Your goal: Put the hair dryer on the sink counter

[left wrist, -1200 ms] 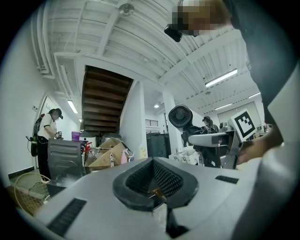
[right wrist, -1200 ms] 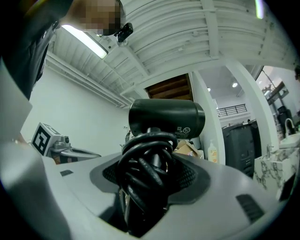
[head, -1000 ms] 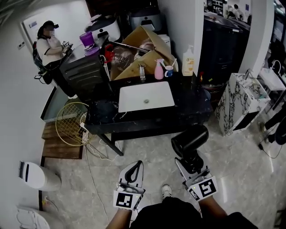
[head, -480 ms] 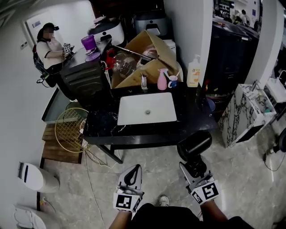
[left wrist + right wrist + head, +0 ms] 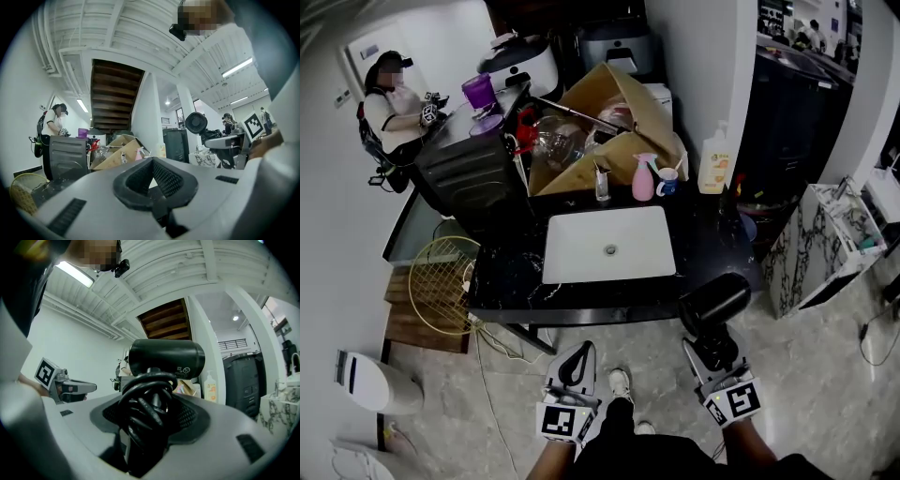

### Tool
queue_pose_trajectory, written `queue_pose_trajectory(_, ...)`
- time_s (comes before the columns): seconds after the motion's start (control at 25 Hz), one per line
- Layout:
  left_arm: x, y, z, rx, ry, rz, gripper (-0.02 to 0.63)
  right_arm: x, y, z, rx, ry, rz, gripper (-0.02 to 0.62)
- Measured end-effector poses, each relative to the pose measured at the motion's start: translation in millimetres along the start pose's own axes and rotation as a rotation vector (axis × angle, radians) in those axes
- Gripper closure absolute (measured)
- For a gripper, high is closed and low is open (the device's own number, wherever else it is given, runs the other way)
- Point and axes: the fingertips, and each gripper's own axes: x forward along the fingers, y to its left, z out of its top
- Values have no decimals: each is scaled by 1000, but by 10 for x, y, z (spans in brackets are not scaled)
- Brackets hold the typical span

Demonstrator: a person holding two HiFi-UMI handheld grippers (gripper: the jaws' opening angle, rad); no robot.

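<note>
The hair dryer [image 5: 713,299] is held in the right gripper [image 5: 710,349], whose jaws are spread wide and closed on the handle, around which the black cord [image 5: 143,404] is wound in loops. In the right gripper view the black barrel of the dryer [image 5: 166,357] is seen lying crosswise above the jaws of that gripper [image 5: 150,416], with the looped cord filling the gap between them. The dryer is carried off the sink counter [image 5: 705,242], in front of the counter's near edge and to the near right of the white sink basin [image 5: 609,246]; whether the barrel overlaps the counter's corner cannot be told from the head view. The left gripper [image 5: 575,362] is held to the near side of the basin, over the floor, and its jaws are brought together at the tips with nothing between them, as is confirmed in the left gripper view [image 5: 151,162]. Behind the basin a pink spray bottle [image 5: 643,177] and a mug [image 5: 667,180] are stood just beside each other, and a pump bottle [image 5: 712,166] is stood to the far right of it. An open cardboard box [image 5: 602,122] is set beyond the basin, and a yellow wire basket [image 5: 441,281] is seen on the floor to the left of it.
</note>
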Motion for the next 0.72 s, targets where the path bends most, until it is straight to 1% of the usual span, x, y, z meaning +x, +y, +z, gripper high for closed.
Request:
queue_pose_trajectory(0.12,277,133,35,8,-4,-19,607,265,-104,-23,12,-2,-12,339)
queue_pose_trajectory(0.28,620,348,66,25,4,-32,607,680,-183,-10,41,-3,7,339)
queue_pose_trajectory(0.36,785,474,93,33,5,-35,607,908,-223,32,17,-9,18,339)
queue_pose_trajectory(0.44,940,620,125,21,3,-38,607,1123,-253,41,-10,-8,16,339)
queue_pose_trajectory(0.52,1083,773,163,19,-3,-43,607,1315,-276,3,-10,1,4,339)
queue_pose_trajectory(0.6,1223,906,172,34,-4,-52,607,1489,-315,-42,-4,11,-10,339)
queue_pose_trajectory(0.72,1419,1082,147,48,2,-63,607,1717,-392,-95,-27,37,-35,339)
